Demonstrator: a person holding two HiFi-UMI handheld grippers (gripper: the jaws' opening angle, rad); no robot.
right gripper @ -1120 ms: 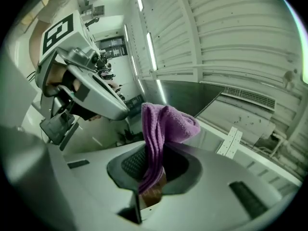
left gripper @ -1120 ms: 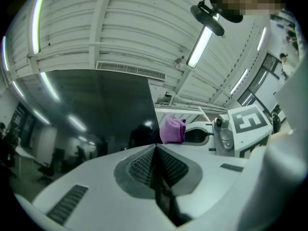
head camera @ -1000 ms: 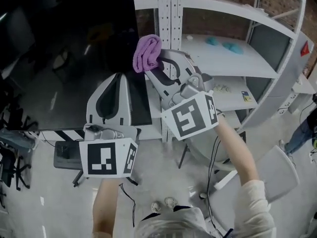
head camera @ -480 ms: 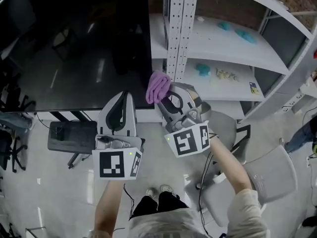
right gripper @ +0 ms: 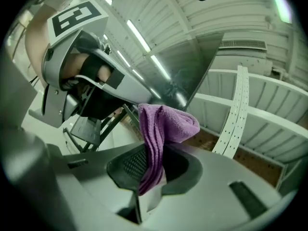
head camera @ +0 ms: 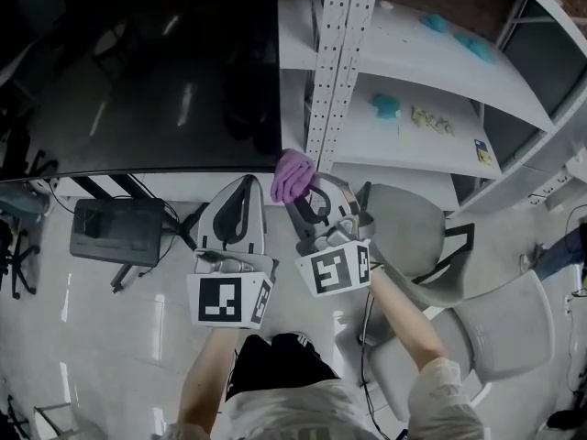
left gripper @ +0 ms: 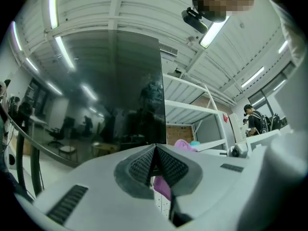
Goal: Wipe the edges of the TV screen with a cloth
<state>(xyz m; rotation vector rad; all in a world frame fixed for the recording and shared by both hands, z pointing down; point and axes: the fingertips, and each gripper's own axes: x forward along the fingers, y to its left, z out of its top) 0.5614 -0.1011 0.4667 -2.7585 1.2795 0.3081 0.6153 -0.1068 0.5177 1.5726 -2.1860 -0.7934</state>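
Right gripper (head camera: 303, 191) lowered cloth (head camera: 292, 174) beside TV (head camera: 138, 81) corner

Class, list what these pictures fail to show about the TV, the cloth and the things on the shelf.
- The TV screen: its top and left edges, head view, cut off by the picture's border.
- The purple cloth: whether it touches the screen's lower right corner, head view; the cloth itself covers that spot.
- The small items on the shelf: head view, too small to identify.
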